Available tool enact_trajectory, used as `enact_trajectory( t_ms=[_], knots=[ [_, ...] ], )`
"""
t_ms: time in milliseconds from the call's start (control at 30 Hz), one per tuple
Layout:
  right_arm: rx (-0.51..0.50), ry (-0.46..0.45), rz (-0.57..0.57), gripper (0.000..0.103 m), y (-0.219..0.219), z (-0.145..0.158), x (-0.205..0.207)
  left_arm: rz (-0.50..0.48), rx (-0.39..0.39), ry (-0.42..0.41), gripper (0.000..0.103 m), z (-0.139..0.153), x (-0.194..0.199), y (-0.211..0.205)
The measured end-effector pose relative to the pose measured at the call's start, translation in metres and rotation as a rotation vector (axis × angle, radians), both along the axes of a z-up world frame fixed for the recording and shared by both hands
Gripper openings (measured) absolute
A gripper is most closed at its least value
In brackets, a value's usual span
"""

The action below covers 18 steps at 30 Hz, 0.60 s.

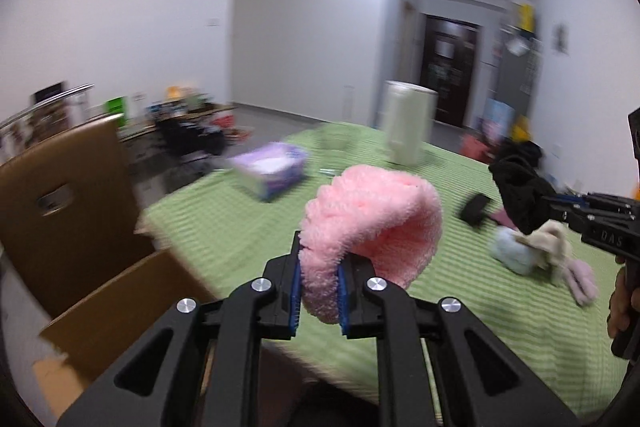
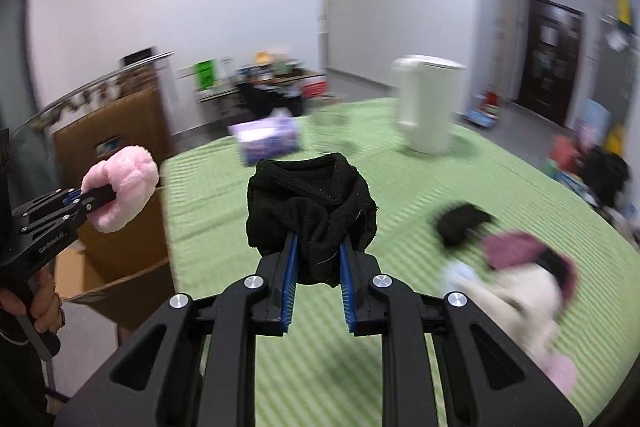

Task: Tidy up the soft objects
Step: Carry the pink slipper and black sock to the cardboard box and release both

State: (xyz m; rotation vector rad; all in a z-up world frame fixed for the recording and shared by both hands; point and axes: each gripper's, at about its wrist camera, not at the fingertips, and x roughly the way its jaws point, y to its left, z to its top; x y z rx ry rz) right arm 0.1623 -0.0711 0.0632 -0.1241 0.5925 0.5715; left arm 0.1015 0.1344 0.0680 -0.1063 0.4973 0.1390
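Mid-transfer: left gripper (image 1: 318, 301) clamped on fluffy pink plush sock (image 1: 372, 223), right gripper (image 2: 318, 293) clamped on bunched black knit sock (image 2: 310, 211), both carried above green striped tablecloth (image 1: 248, 219); next likely needed release over open brown cardboard box (image 1: 120, 307) at left edge.

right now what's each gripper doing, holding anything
left gripper: shut on the pink fluffy sock
right gripper: shut on the black sock
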Motion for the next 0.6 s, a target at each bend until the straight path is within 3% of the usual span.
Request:
enact_trajectory(
  t_ms=[333, 600],
  knots=[
    [-0.007, 0.028, 0.415, 0.019, 0.192, 0.002, 0.005, 0.453, 0.032, 0.019, 0.012, -0.003, -0.063, 0.133],
    [-0.044, 0.081, 0.638, 0.019, 0.310, -0.005, -0.006, 0.683, 0.047, 0.086, 0.012, -0.007, -0.102, 0.207]
  ],
)
